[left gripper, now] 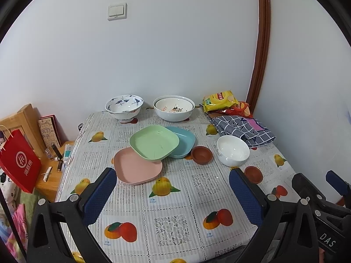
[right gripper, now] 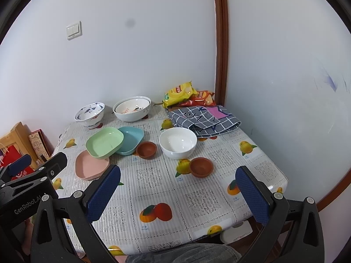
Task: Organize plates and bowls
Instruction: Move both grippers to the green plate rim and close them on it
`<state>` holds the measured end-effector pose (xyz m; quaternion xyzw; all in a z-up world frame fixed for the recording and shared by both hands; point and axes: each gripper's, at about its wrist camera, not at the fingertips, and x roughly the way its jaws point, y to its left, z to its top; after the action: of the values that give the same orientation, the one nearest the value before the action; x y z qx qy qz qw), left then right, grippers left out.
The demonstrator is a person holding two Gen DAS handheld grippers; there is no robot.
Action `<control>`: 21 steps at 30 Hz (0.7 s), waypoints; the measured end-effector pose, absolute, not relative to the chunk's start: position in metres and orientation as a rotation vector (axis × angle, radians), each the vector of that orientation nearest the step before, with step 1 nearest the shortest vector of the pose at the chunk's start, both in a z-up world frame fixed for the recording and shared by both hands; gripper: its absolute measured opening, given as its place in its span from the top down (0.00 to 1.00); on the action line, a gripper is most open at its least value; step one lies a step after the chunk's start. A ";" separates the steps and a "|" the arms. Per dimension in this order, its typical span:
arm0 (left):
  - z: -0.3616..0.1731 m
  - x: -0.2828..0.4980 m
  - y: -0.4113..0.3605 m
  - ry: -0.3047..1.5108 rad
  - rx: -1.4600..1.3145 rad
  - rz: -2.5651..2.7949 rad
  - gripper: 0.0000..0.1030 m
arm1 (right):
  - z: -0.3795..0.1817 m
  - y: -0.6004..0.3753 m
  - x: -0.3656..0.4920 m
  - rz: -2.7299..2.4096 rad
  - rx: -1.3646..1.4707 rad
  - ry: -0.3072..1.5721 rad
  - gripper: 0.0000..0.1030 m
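Three square plates overlap mid-table: a green plate (left gripper: 154,142) (right gripper: 104,142) rests on a pink plate (left gripper: 137,169) (right gripper: 91,168) and a blue plate (left gripper: 183,142) (right gripper: 131,139). A white bowl (left gripper: 233,150) (right gripper: 177,142) and two small brown bowls (left gripper: 201,154) (left gripper: 253,173) (right gripper: 146,149) (right gripper: 201,166) sit to their right. A blue-patterned bowl (left gripper: 124,107) (right gripper: 90,114) and a nested pair of white bowls (left gripper: 173,107) (right gripper: 132,108) stand at the back. My left gripper (left gripper: 173,188) and right gripper (right gripper: 178,186) are open and empty, above the table's near part.
The table (left gripper: 175,197) has a fruit-print cloth. Snack bags (left gripper: 221,102) (right gripper: 182,92) and a checked cloth (left gripper: 243,129) (right gripper: 204,118) lie at the back right by the wall. A wooden stand with a red paper bag (left gripper: 19,164) is left of the table.
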<state>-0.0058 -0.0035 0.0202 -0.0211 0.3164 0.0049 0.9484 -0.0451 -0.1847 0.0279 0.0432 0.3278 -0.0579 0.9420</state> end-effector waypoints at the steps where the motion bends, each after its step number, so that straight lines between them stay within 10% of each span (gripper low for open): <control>1: 0.020 -0.004 -0.003 0.647 -0.043 0.009 0.00 | 0.027 -0.185 -0.044 -0.117 0.092 0.670 0.00; 21: -0.003 0.054 0.008 0.694 -0.041 0.009 0.01 | 0.006 -0.171 0.019 -0.080 0.078 0.704 0.00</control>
<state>0.0544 0.0076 -0.0031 -0.0201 0.3401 0.0042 0.9402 0.0191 -0.1709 0.0064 0.0381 0.3445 -0.0394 0.9372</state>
